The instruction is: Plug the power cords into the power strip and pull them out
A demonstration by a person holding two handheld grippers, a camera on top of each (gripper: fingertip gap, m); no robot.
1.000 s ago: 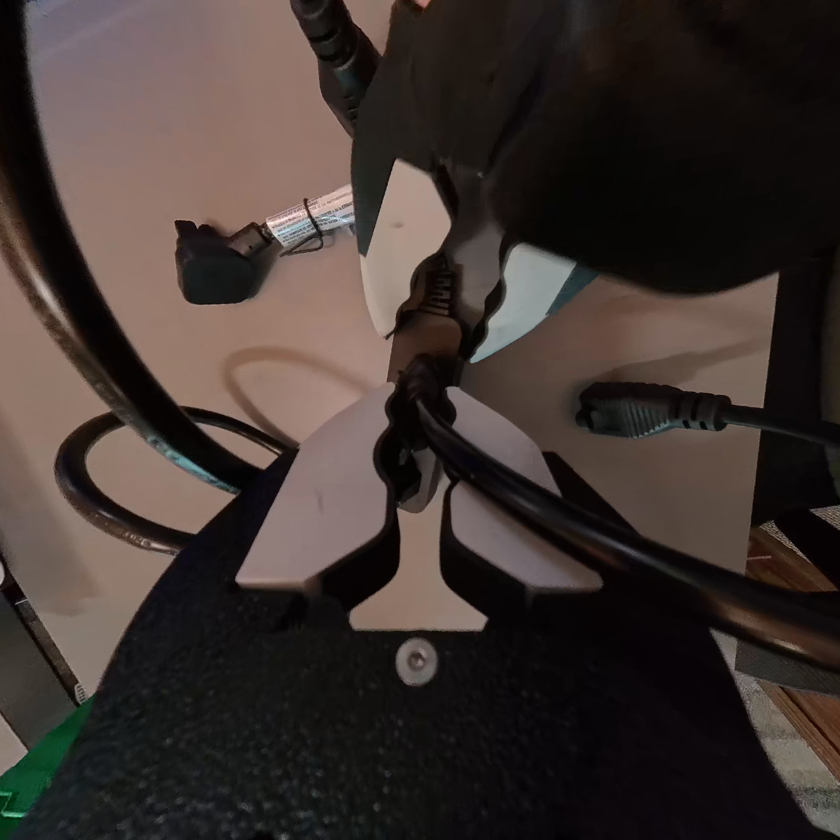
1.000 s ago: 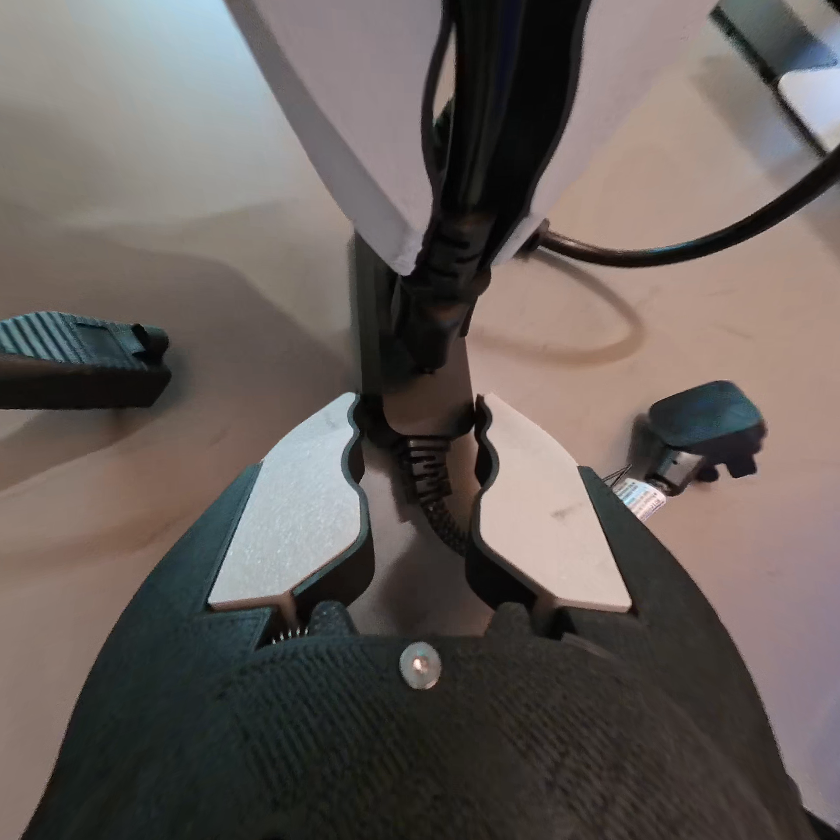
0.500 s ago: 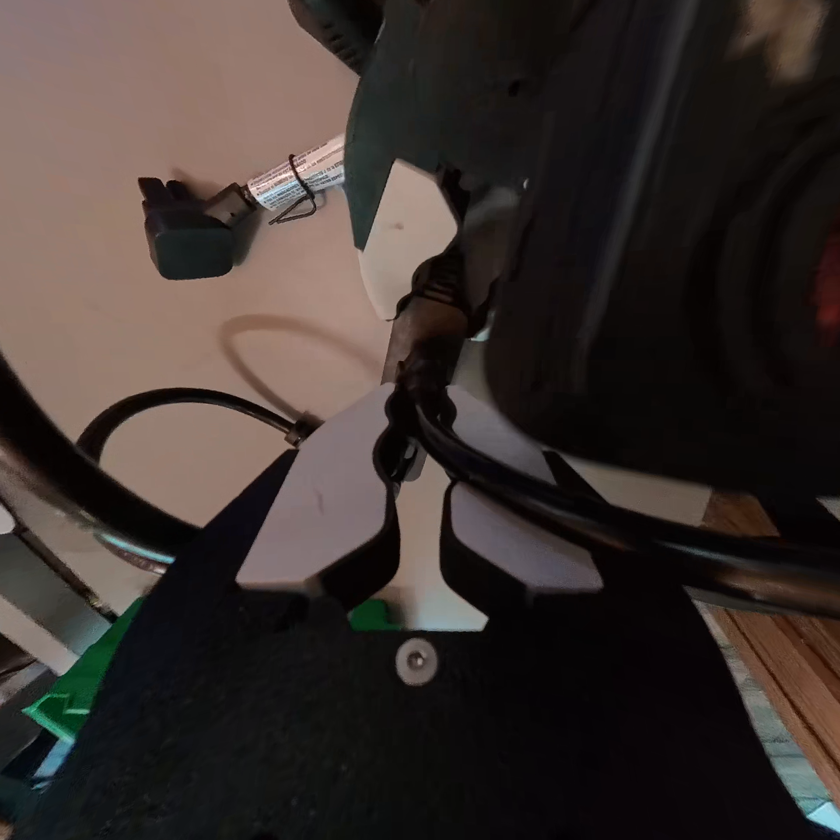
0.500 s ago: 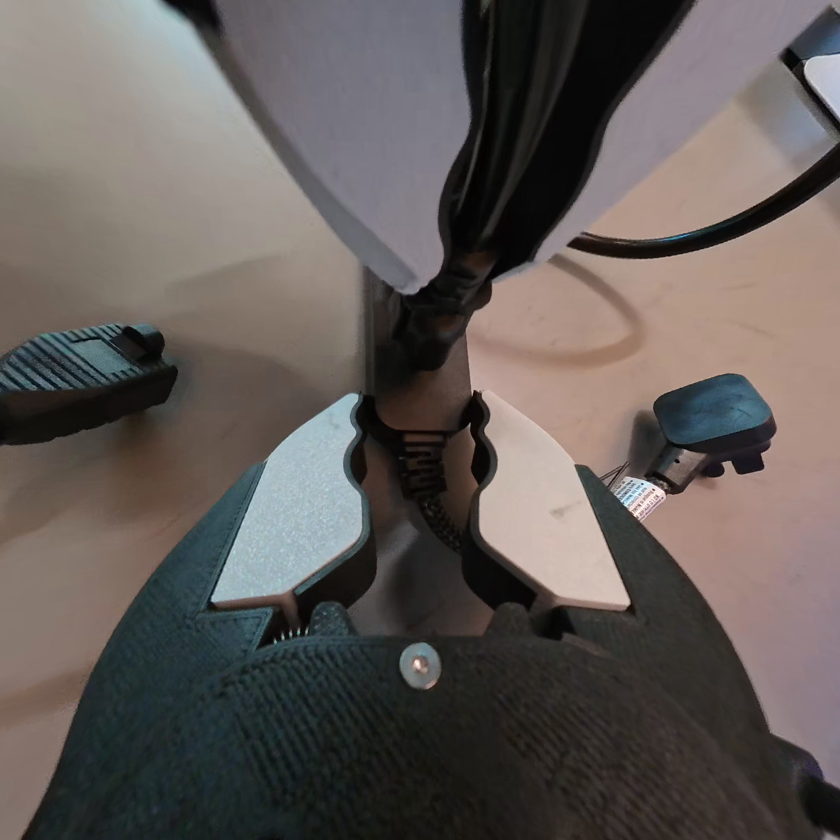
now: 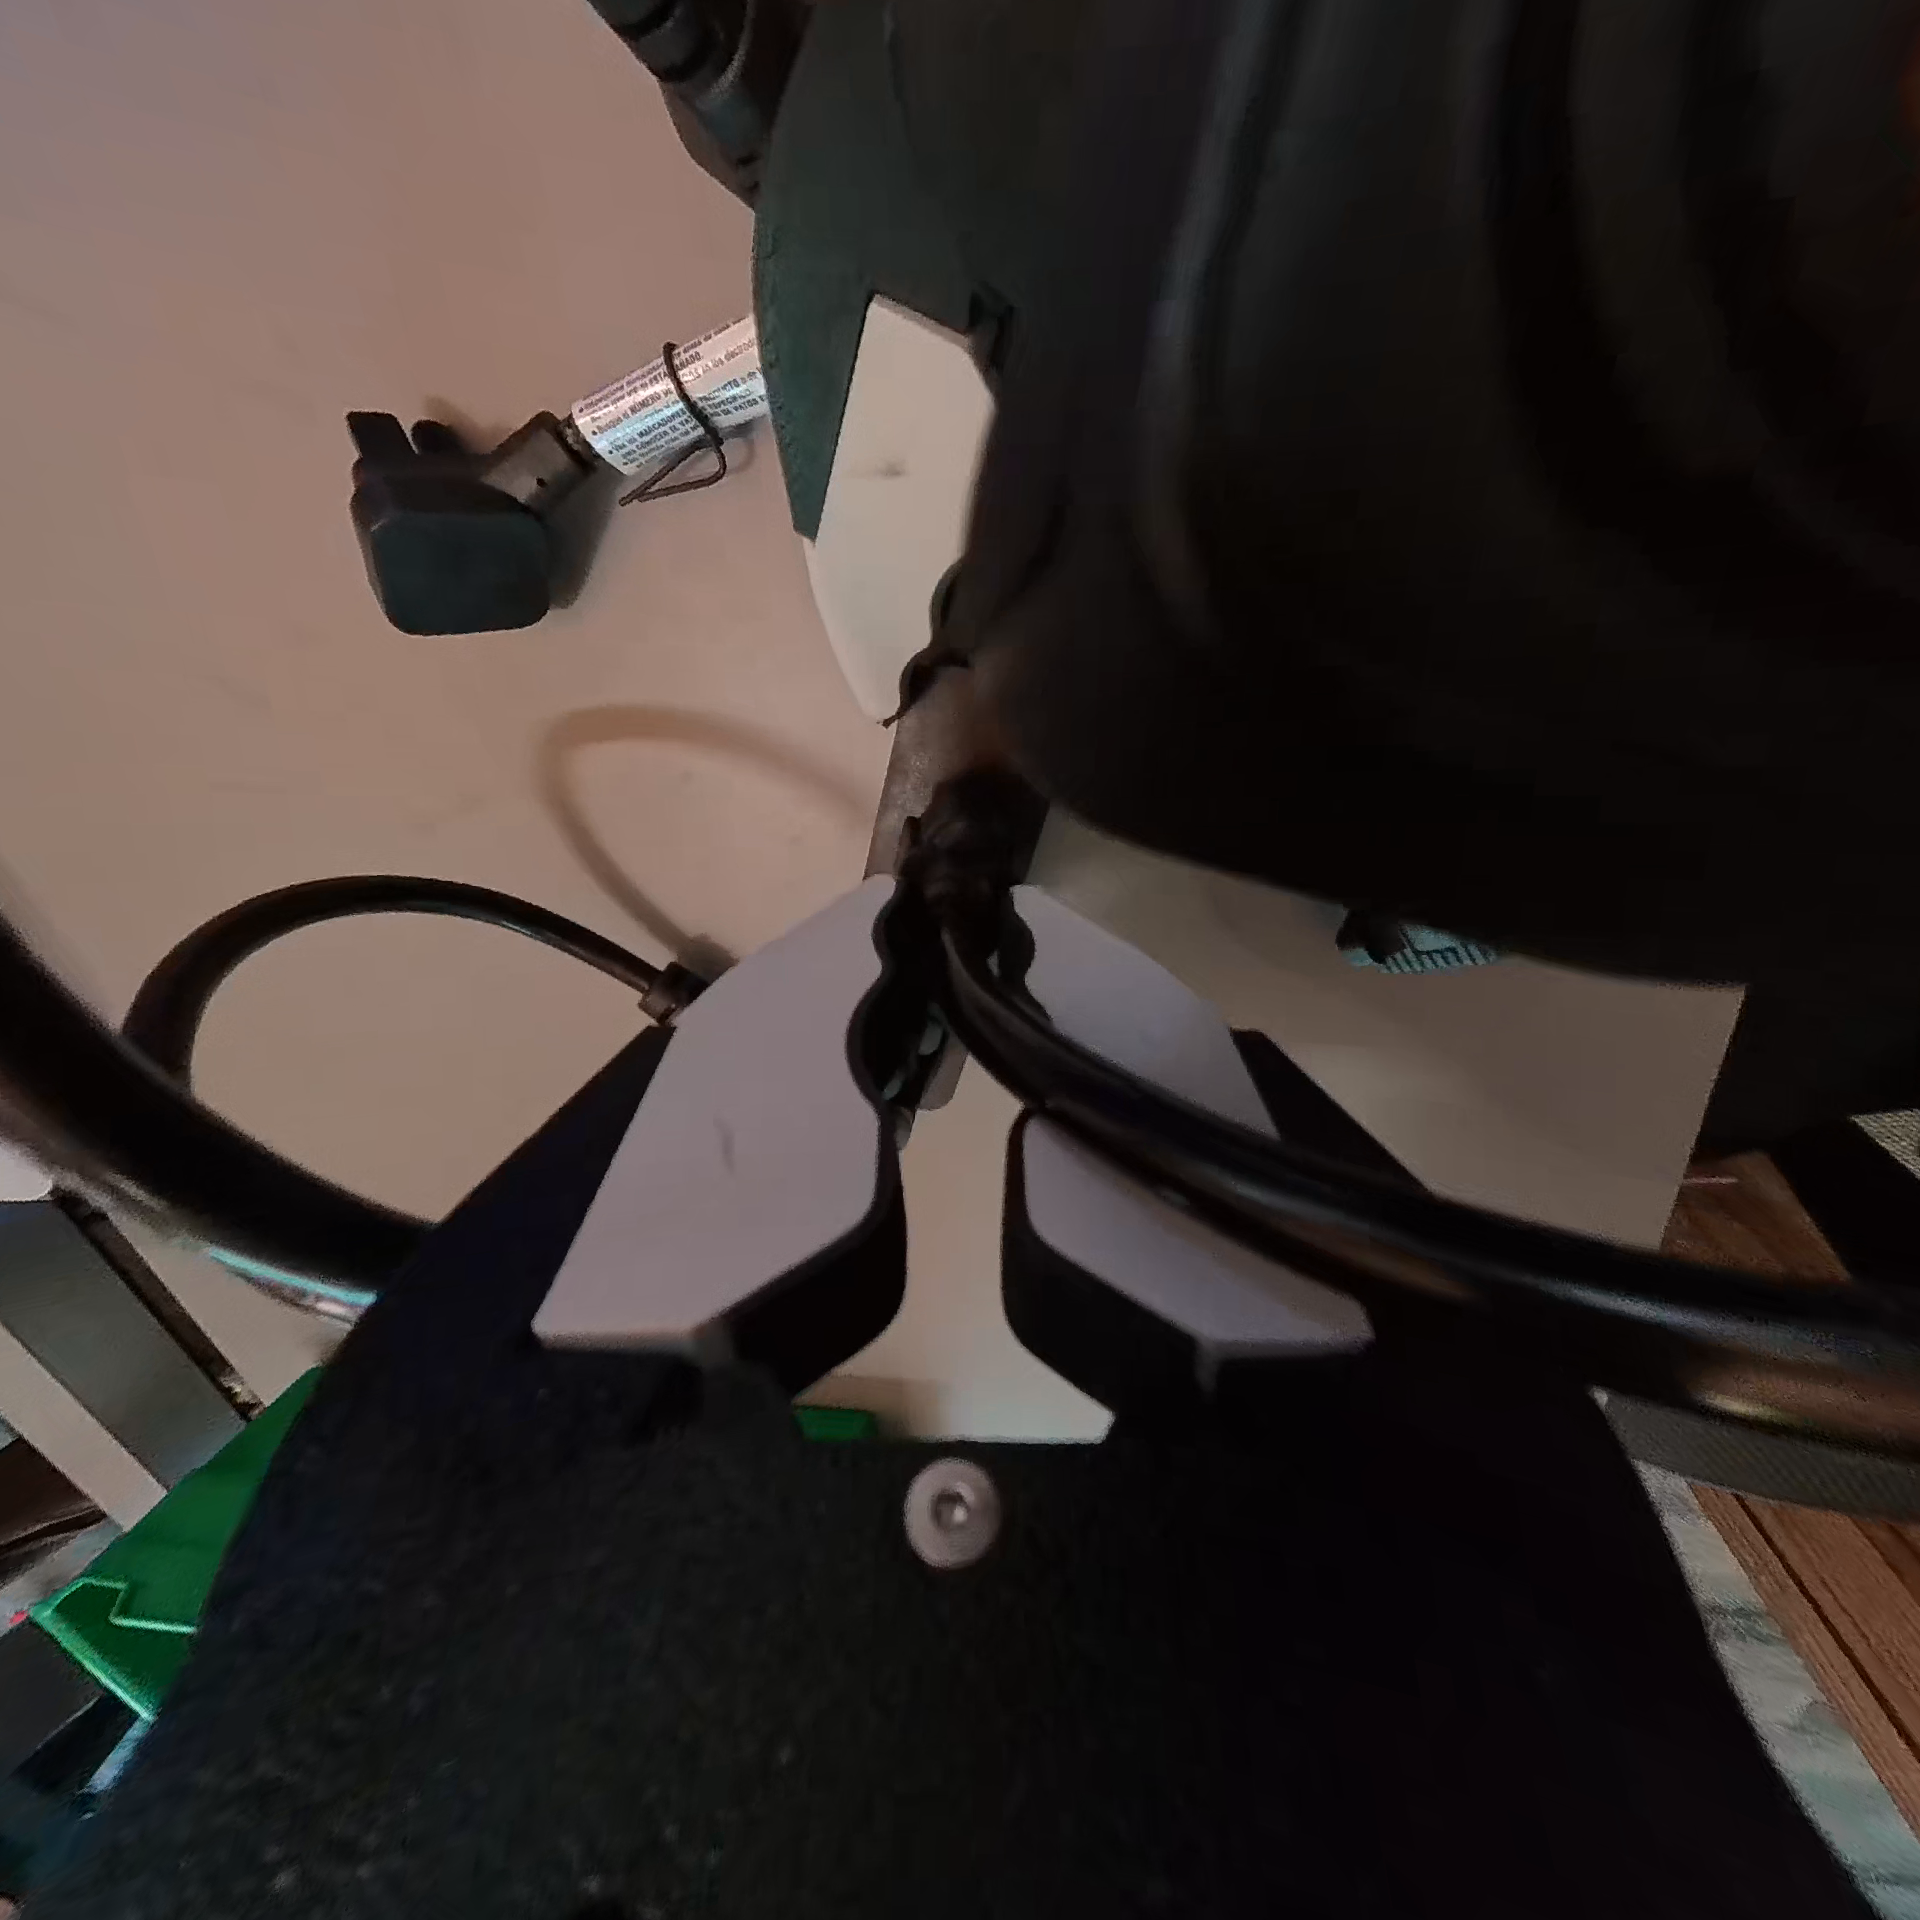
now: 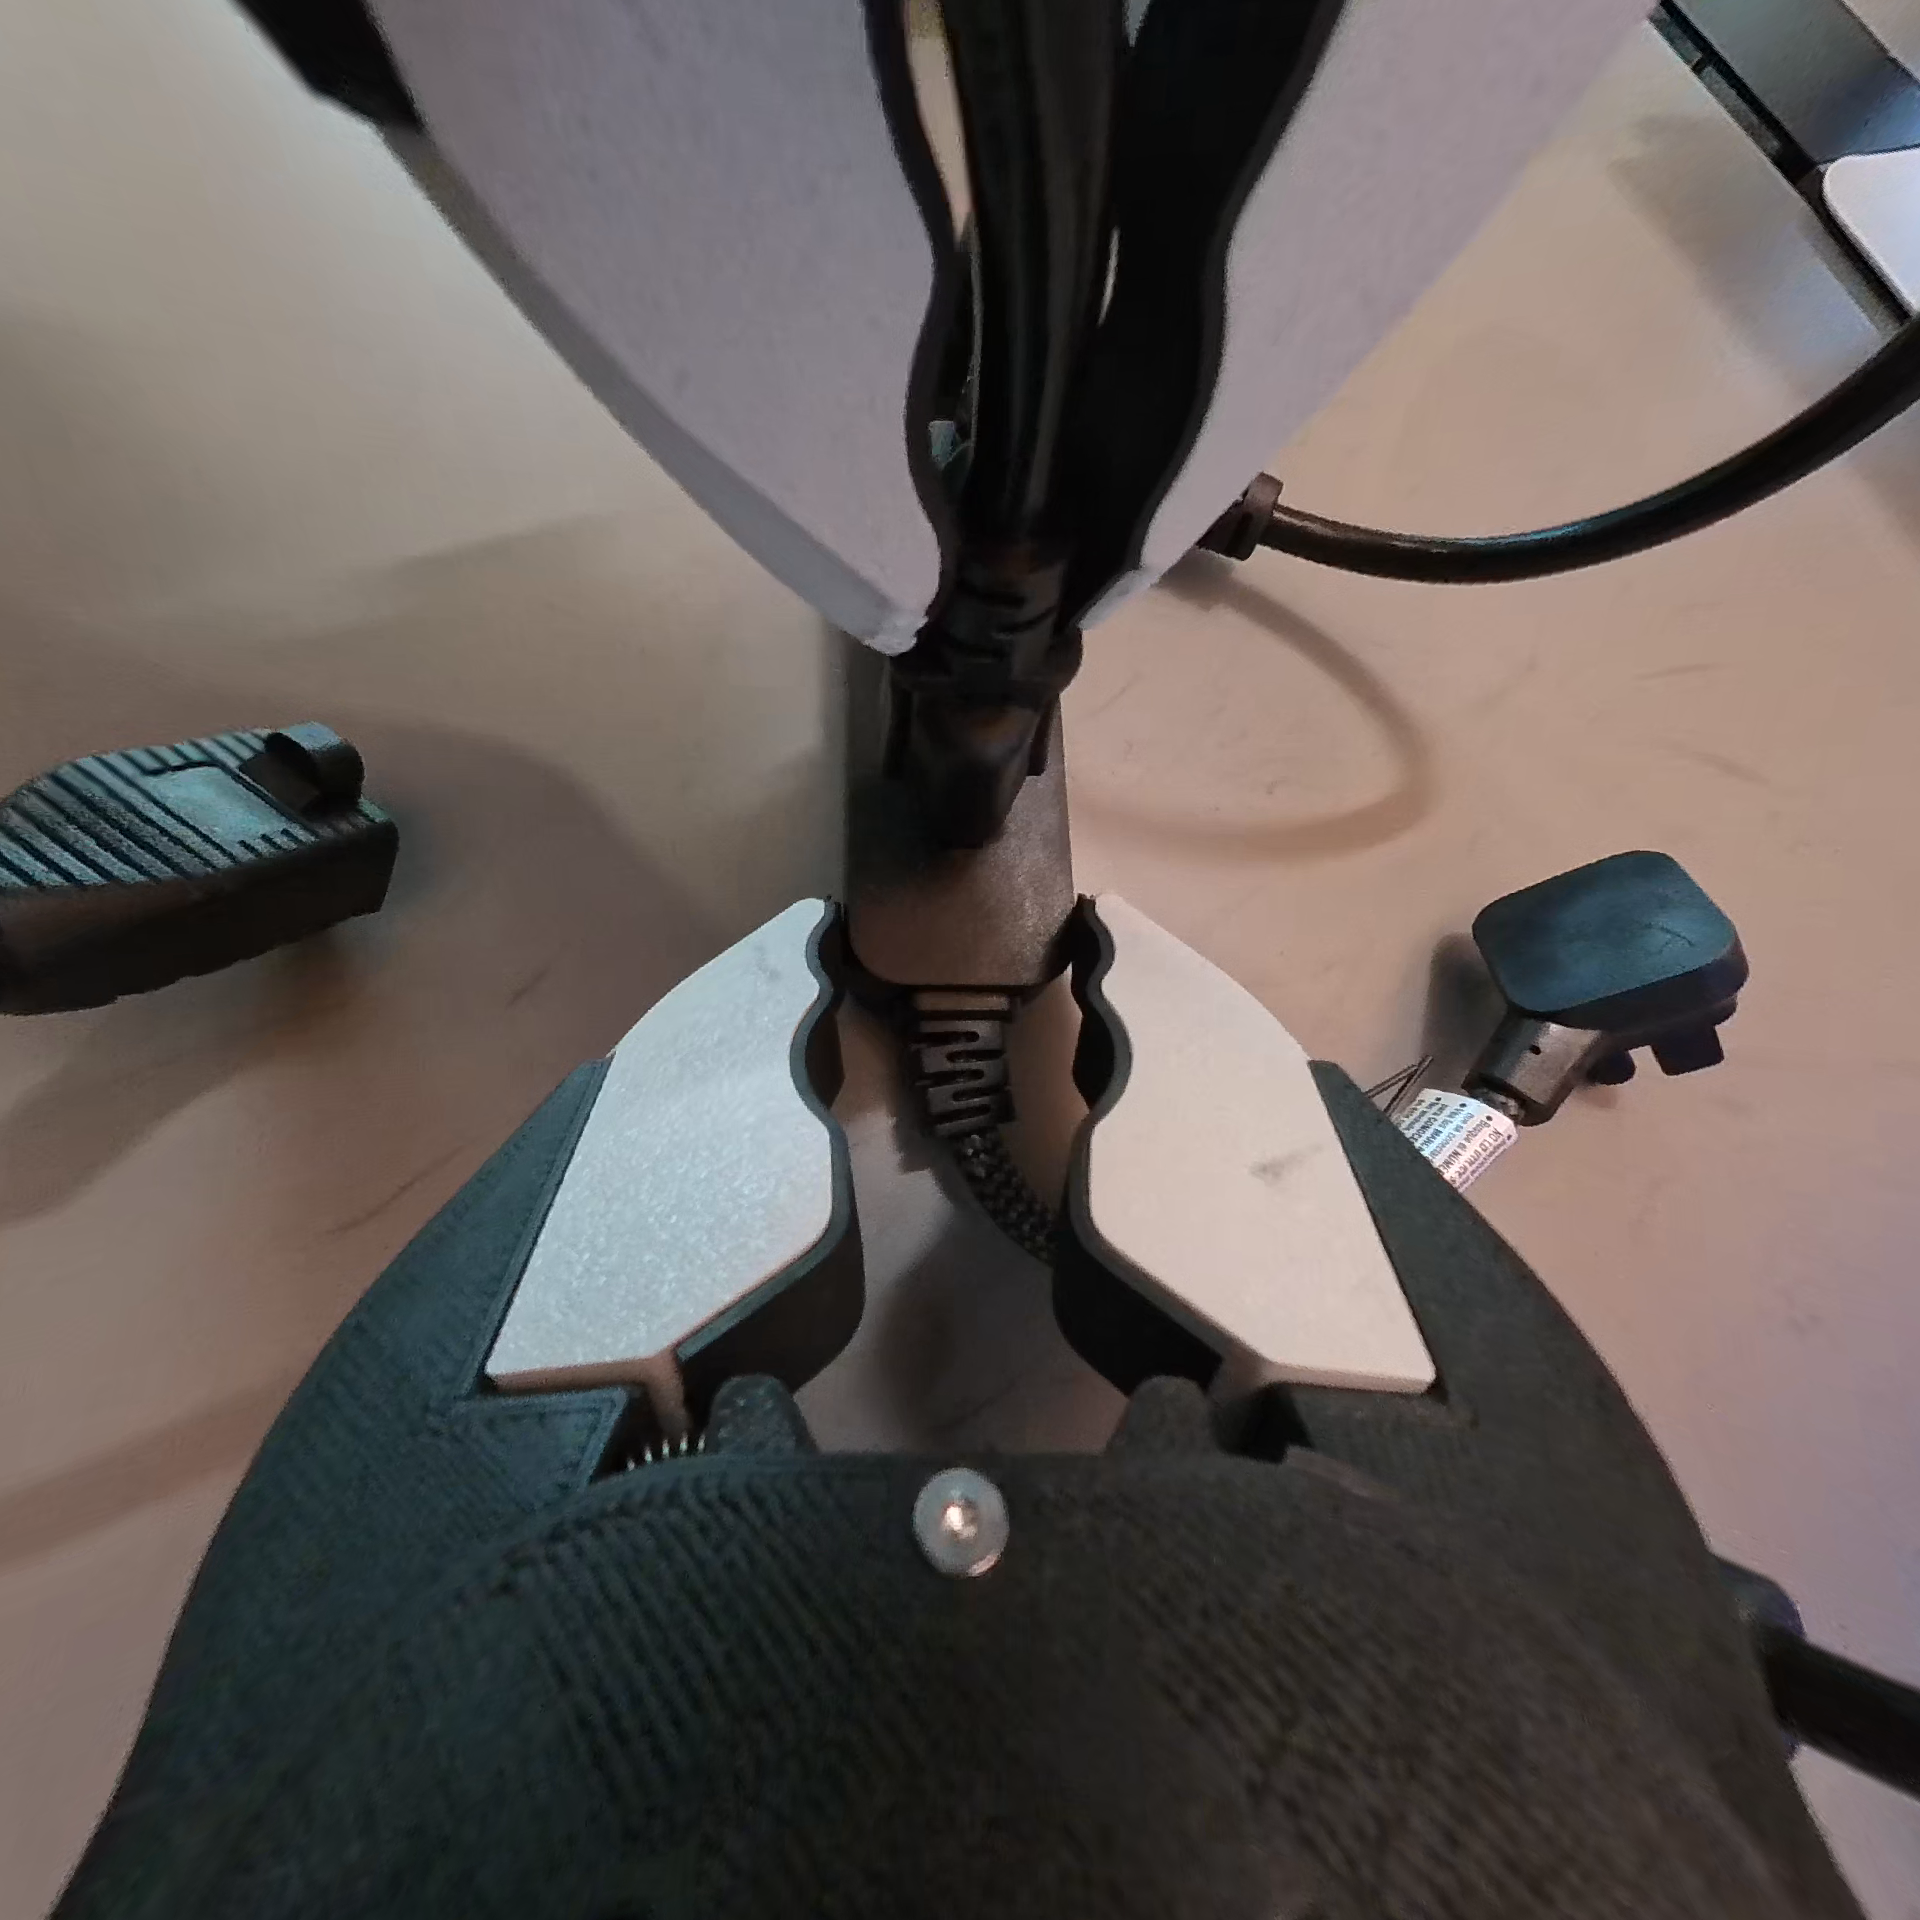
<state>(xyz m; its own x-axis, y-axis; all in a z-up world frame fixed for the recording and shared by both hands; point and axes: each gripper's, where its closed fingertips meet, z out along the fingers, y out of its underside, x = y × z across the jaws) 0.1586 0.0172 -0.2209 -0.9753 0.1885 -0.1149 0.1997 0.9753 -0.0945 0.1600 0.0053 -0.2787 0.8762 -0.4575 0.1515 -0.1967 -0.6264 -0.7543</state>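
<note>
We see a dark brown power strip (image 6: 956, 883), a narrow bar lifted off the beige table (image 6: 312, 416), its braided cable (image 6: 1013, 1195) trailing from a ribbed collar. A black plug (image 6: 961, 748) sits in its far end, its cord (image 5: 1299, 1153) bending away. A second black plug (image 6: 1600, 966) lies loose toward the table's right edge, and a ribbed black connector (image 6: 177, 842) toward the left.

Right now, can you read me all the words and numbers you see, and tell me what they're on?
White paper label tied beside the flat black plug lying on the table: rows of tiny print, which I won't read out.
Nothing else shows any writing.
</note>
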